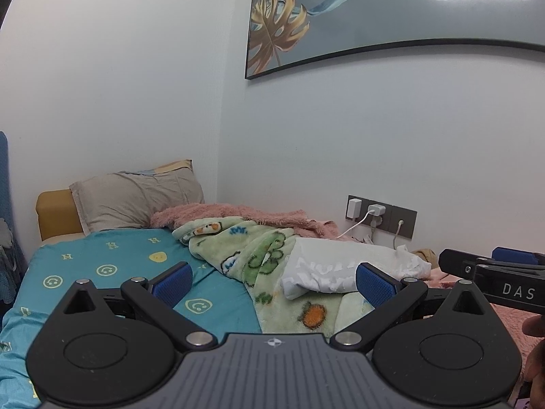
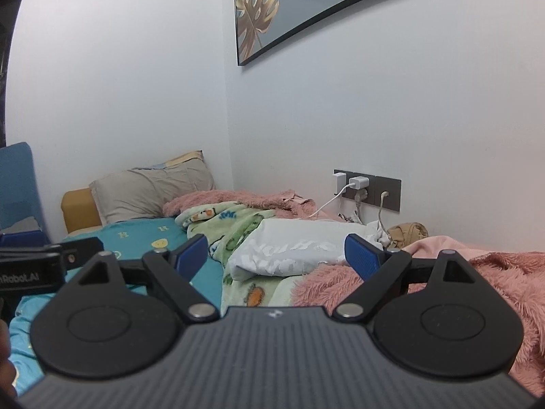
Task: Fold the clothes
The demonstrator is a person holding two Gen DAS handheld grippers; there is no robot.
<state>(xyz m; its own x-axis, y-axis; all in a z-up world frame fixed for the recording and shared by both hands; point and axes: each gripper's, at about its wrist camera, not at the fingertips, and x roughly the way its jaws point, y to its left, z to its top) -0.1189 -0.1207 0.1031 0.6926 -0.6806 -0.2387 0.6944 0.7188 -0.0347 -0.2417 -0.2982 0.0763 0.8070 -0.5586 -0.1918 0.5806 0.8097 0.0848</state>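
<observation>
A bedroom with a pale wall, and a bed under a teal smiley-print sheet [image 1: 102,272], seen from two grippers held side by side above it.

Nearest, the left gripper [image 1: 274,281] has its blue pads spread wide with nothing between them, and the right gripper [image 2: 276,254] is spread just as wide and empty; each shows at the edge of the other's view. Beyond them a folded white garment with pale lettering [image 2: 289,248] lies on a green cartoon-print blanket [image 1: 259,255], beside a fluffy pink blanket [image 2: 494,272]. Further back a grey pillow [image 1: 136,201] leans on a yellow headboard [image 1: 56,214], and chargers sit plugged into a dark wall socket panel [image 2: 388,191]. A framed picture with a gold leaf [image 1: 279,24] hangs high on the wall.
</observation>
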